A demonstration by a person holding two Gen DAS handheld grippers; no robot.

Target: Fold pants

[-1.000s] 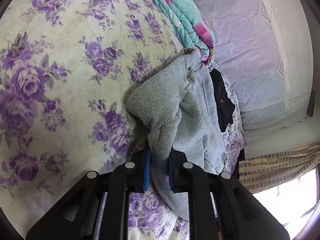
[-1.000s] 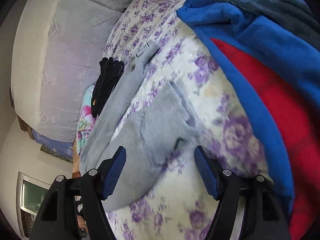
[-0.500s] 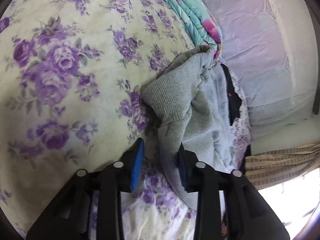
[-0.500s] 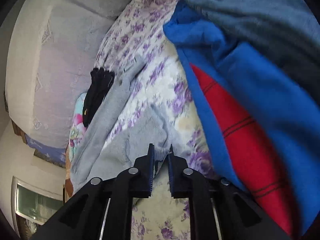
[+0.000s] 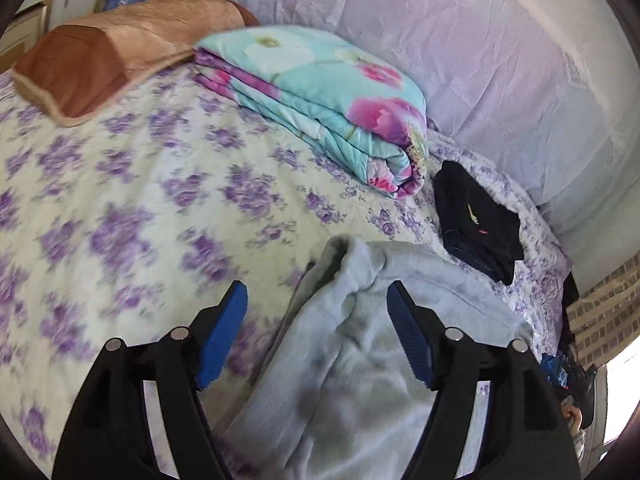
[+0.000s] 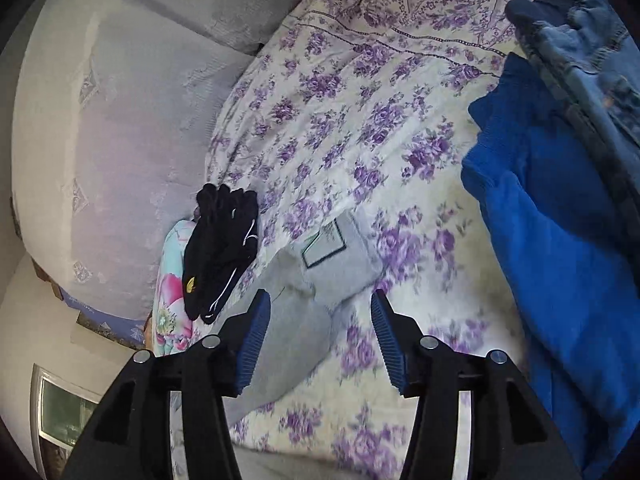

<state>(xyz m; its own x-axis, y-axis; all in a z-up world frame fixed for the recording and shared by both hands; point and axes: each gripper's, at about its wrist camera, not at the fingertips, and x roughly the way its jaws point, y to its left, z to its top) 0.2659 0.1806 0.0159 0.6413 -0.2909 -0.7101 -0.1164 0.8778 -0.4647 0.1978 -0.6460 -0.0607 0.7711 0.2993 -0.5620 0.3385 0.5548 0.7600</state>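
My left claw [image 5: 316, 304] stands wide open with nothing in it, its blue pads [image 5: 222, 334] on either side of the bunched end of the grey pants [image 5: 360, 360], which lie loose and rumpled on the bed [image 5: 120, 200] with its purple-flowered sheet. My right claw [image 6: 318, 312] is spread wide too and holds nothing; the other end of the grey pants [image 6: 320, 268] lies flat on the sheet between and just ahead of its pads, a white label with a dark border [image 6: 324, 246] facing up. A folded black garment [image 5: 476, 220] sits just beside the pants, near a folded turquoise floral quilt [image 5: 328, 96], with a brown pillow [image 5: 108, 52] further off. Well apart on my right side lie a blue garment [image 6: 560, 240] and denim [image 6: 592, 64]
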